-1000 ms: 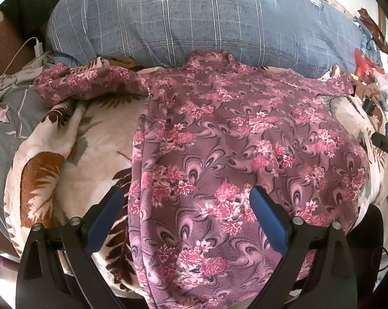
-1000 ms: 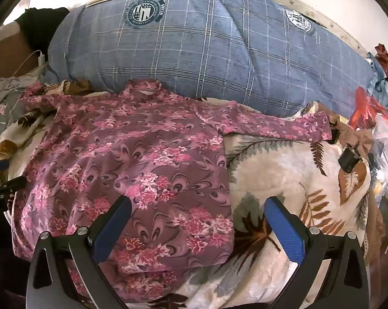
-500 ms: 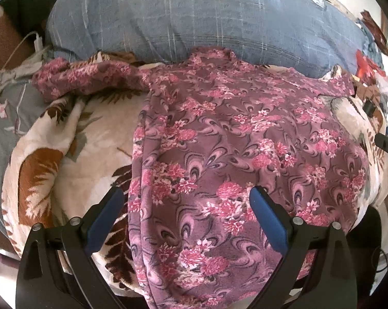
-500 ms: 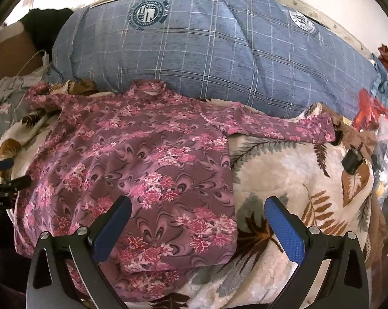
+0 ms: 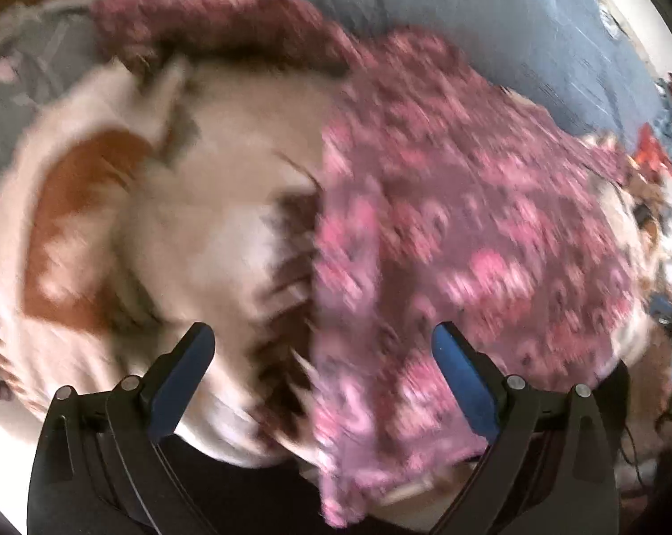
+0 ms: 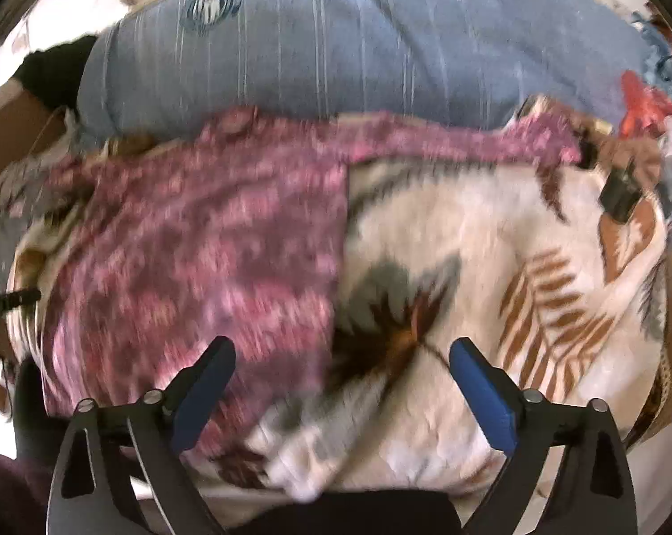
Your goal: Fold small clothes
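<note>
A pink floral shirt [image 5: 460,232] lies spread flat on a cream leaf-print blanket [image 5: 193,205], sleeves out to both sides. Both views are blurred by motion. My left gripper [image 5: 322,347] is open and empty, above the shirt's left edge near the hem. In the right wrist view the shirt [image 6: 211,240] fills the left half and its right sleeve [image 6: 460,142] stretches along the top of the blanket [image 6: 492,232]. My right gripper [image 6: 340,361] is open and empty, above the shirt's right edge near the hem.
A large blue plaid pillow [image 6: 336,53] lies behind the shirt. Grey bedding [image 5: 19,102] is at the left. Red and mixed clutter [image 6: 648,107] sits at the right edge. A dark strap buckle [image 6: 621,196] lies on the blanket.
Both grippers have swung outward and forward: the left toward the shirt's left edge, the right toward its right edge. Both stay open. The shirt has not moved.
</note>
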Demonstrator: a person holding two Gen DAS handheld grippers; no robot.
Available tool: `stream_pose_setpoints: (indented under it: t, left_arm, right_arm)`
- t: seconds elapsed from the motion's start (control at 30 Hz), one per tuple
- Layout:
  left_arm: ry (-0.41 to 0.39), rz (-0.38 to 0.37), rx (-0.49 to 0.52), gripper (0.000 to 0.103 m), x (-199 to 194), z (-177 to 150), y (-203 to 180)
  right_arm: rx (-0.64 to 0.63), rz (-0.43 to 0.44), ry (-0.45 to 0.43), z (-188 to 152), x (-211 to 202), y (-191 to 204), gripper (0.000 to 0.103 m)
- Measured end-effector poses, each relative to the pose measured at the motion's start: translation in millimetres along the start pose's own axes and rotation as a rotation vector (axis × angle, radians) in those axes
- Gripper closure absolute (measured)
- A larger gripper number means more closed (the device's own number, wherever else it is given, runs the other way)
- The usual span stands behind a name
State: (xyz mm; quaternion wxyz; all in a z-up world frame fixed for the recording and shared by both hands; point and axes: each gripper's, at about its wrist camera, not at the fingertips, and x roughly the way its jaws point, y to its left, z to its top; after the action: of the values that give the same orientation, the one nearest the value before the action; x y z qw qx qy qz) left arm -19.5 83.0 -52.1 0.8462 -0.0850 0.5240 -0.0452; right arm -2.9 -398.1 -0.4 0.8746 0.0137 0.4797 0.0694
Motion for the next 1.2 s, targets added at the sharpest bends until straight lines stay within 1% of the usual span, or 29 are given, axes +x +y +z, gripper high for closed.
stream_pose_setpoints:
  t: [0.07, 0.1, 0.13, 0.17, 0.2, 0.23, 0.27, 0.3, 0.37, 0.4, 0.43, 0.5, 0.53, 0.6, 0.63, 0.67, 0.7, 0.73, 0.77, 0.8, 0.83, 0.87, 0.9, 0.93, 0.97, 1.0, 1.07, 1.17, 1.2]
  left_arm:
    - [0.039, -0.026, 0.058, 0.004, 9, -11, -16]
    - [0.047, -0.024, 0.086, 0.009, 11, -14, -23]
    - [0.052, -0.022, 0.113, 0.015, 13, -16, -31]
    - [0.061, -0.032, 0.136, 0.034, 16, -17, -39]
    - [0.075, -0.016, 0.161, 0.040, 18, -18, -47]
    - [0.064, 0.001, 0.171, 0.043, 17, -17, -50]
    - [0.064, 0.002, 0.173, 0.055, 16, -15, -51]
    - [0.067, 0.002, 0.166, 0.064, 15, -12, -49]
    - [0.085, -0.016, 0.120, 0.073, 12, -7, -40]
    - [0.090, -0.027, 0.097, 0.079, 12, -5, -34]
    - [0.096, -0.037, 0.075, 0.081, 11, -4, -28]
    - [0.101, -0.047, 0.043, 0.089, 8, -2, -20]
    - [0.099, -0.045, 0.043, 0.089, 8, -1, -19]
    - [0.083, -0.048, 0.064, 0.089, 0, 0, -19]
    - [0.078, -0.046, 0.070, 0.089, -1, 0, -20]
    - [0.072, -0.044, 0.078, 0.089, -3, 1, -20]
    - [0.070, -0.044, 0.081, 0.089, -2, 2, -21]
    - [0.072, -0.042, 0.081, 0.089, 0, 4, -20]
    - [0.076, -0.038, 0.078, 0.089, 4, 5, -20]
    - [0.080, -0.035, 0.072, 0.089, 6, 5, -19]
    - [0.085, -0.034, 0.064, 0.089, 9, 5, -19]
    - [0.089, -0.041, 0.058, 0.086, 12, 5, -20]
    - [0.091, -0.049, 0.060, 0.079, 12, 3, -20]
    - [0.089, -0.052, 0.065, 0.073, 13, 3, -22]
    - [0.087, -0.063, 0.076, 0.061, 12, 1, -25]
    - [0.088, -0.068, 0.081, 0.053, 12, -1, -26]
    - [0.091, -0.063, 0.102, 0.053, 11, -5, -30]
    - [0.099, -0.026, 0.141, 0.051, 15, -5, -38]
    - [0.100, -0.025, 0.139, 0.050, 15, -4, -39]
  right_arm:
    - [-0.033, 0.009, 0.030, -10, 7, 0, 0.011]
    - [-0.046, 0.010, 0.039, -15, 11, 1, 0.011]
    - [-0.053, 0.018, 0.044, -17, 14, 3, 0.012]
    - [-0.061, 0.031, 0.047, -19, 19, 6, 0.012]
    - [-0.068, 0.039, 0.045, -19, 22, 10, 0.014]
    - [-0.083, 0.050, 0.036, -19, 25, 15, 0.014]
    - [-0.097, 0.052, 0.027, -19, 28, 19, 0.014]
    - [-0.119, 0.048, 0.017, -17, 32, 24, 0.014]
    - [-0.153, 0.055, 0.006, -14, 39, 34, 0.019]
    - [-0.169, 0.080, 0.009, -12, 43, 38, 0.042]
    - [-0.182, 0.105, 0.022, -10, 48, 42, 0.076]
    - [-0.192, 0.120, 0.035, -6, 45, 43, 0.089]
    - [-0.177, 0.153, 0.028, -2, 36, 42, 0.089]
    - [-0.110, 0.262, -0.062, 7, -8, 31, 0.091]
    - [-0.071, 0.320, -0.121, 12, -35, 25, 0.099]
    - [-0.041, 0.353, -0.166, 15, -53, 18, 0.102]
    - [-0.003, 0.360, -0.214, 18, -73, 10, 0.103]
    - [0.025, 0.334, -0.237, 20, -83, 4, 0.103]
    - [0.051, 0.275, -0.236, 20, -86, -3, 0.103]
    - [0.069, 0.198, -0.206, 20, -81, -9, 0.102]
    - [0.090, 0.138, -0.156, 16, -70, -16, 0.095]
    - [0.104, 0.114, -0.120, 13, -60, -20, 0.095]
    - [0.126, 0.110, -0.072, 6, -46, -24, 0.092]
    - [0.140, 0.122, -0.034, 1, -35, -26, 0.085]
    - [0.149, 0.140, 0.001, -5, -22, -27, 0.079]
    - [0.141, 0.154, 0.019, -12, -13, -24, 0.066]
    - [0.087, 0.138, 0.035, -18, 3, -15, 0.052]
    - [-0.029, 0.116, 0.024, -13, 18, 4, 0.049]
    - [-0.068, 0.106, 0.011, -11, 22, 10, 0.044]
